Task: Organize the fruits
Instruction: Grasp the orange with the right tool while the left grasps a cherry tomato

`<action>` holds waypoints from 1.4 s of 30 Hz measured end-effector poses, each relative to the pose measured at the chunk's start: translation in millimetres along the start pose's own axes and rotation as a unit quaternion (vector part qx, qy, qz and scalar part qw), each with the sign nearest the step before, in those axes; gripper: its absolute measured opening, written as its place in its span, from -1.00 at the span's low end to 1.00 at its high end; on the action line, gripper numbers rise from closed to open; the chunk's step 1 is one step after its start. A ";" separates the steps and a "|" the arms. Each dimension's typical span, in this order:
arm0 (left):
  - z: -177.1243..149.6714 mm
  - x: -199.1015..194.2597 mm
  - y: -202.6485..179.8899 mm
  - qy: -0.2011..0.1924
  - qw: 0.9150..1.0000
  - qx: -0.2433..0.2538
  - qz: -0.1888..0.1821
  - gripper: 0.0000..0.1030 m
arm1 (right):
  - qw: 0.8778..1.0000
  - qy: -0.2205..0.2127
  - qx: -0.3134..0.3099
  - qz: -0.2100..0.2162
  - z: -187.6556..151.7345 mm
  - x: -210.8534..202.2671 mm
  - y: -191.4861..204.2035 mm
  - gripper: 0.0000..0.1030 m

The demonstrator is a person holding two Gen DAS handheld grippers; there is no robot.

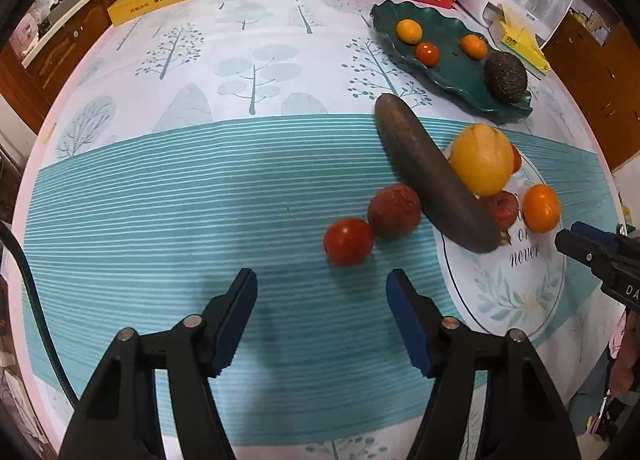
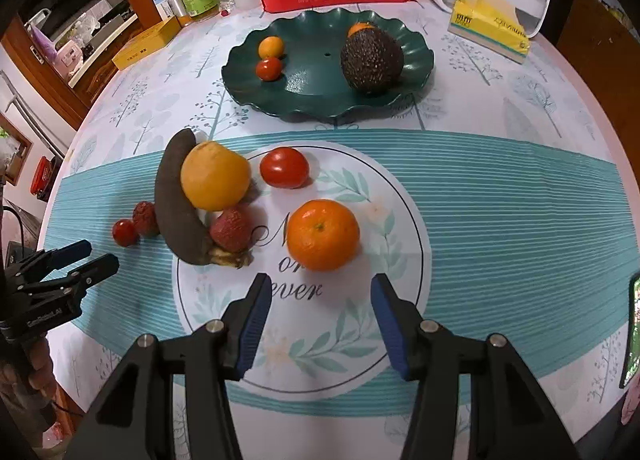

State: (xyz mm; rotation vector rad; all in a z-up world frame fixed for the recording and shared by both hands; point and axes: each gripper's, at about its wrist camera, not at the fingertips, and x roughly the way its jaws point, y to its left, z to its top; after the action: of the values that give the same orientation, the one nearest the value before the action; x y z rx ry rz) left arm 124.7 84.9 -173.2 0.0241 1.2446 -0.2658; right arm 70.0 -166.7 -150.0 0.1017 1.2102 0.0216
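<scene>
Sitting just beyond the right gripper (image 2: 321,294)'s parted, empty fingertips, a smooth round mandarin (image 2: 323,234) rests on printed cloth (image 2: 500,199); left gripper (image 1: 321,288) gapes empty short of a glossy tomato (image 1: 348,242), bare cloth around.

On green plate (image 2: 320,107): two small oranges (image 2: 271,47), one tomato (image 2: 269,68), one avocado (image 2: 371,59). Beside plate: two tomatoes (image 2: 284,167), two lychees (image 2: 231,230), one mandarin (image 2: 323,235), one yellow orange (image 2: 215,175), one dark banana (image 2: 174,199).

Glossy green plate (image 2: 416,71), rough-skinned avocado (image 2: 372,59), smooth printed tablecloth (image 2: 500,195).
</scene>
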 end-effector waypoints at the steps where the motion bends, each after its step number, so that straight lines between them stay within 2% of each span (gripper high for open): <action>1: 1.6 1.7 0.8 0.002 1.000 -0.003 -0.001 0.19 | 1.000 0.001 0.000 0.001 1.5 3.0 -1.5 0.01; 9: 15.1 14.4 -0.3 0.006 1.000 -0.018 -0.005 0.01 | 1.000 0.010 0.001 0.017 14.1 25.1 -7.2 0.01; 15: 19.3 17.8 -8.4 0.006 1.000 -0.007 -0.008 -0.33 | 1.000 0.011 -0.007 0.022 20.1 33.7 -4.9 0.00; 17: 19.0 17.3 -9.4 0.004 1.000 -0.002 -0.004 -0.35 | 1.000 0.011 -0.011 0.022 21.8 36.0 -4.4 -0.07; 22: 20.7 19.3 -12.1 0.003 1.000 0.000 -0.012 -0.50 | 1.000 0.009 -0.018 0.020 23.9 39.9 -2.6 -0.09; 33: 16.2 16.5 -18.1 0.000 1.000 0.011 -0.006 -0.52 | 0.999 0.005 -0.030 0.014 23.7 40.4 0.9 -0.13; 42: 8.2 -4.9 -24.9 -0.010 1.000 0.028 -0.003 -0.53 | 0.999 -0.005 -0.030 0.020 19.7 23.5 6.3 -0.14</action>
State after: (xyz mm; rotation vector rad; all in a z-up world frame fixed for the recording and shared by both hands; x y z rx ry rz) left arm 125.6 60.3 -162.8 0.0655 1.2171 -0.3049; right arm 97.0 -160.0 -164.5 0.0739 1.1968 0.0912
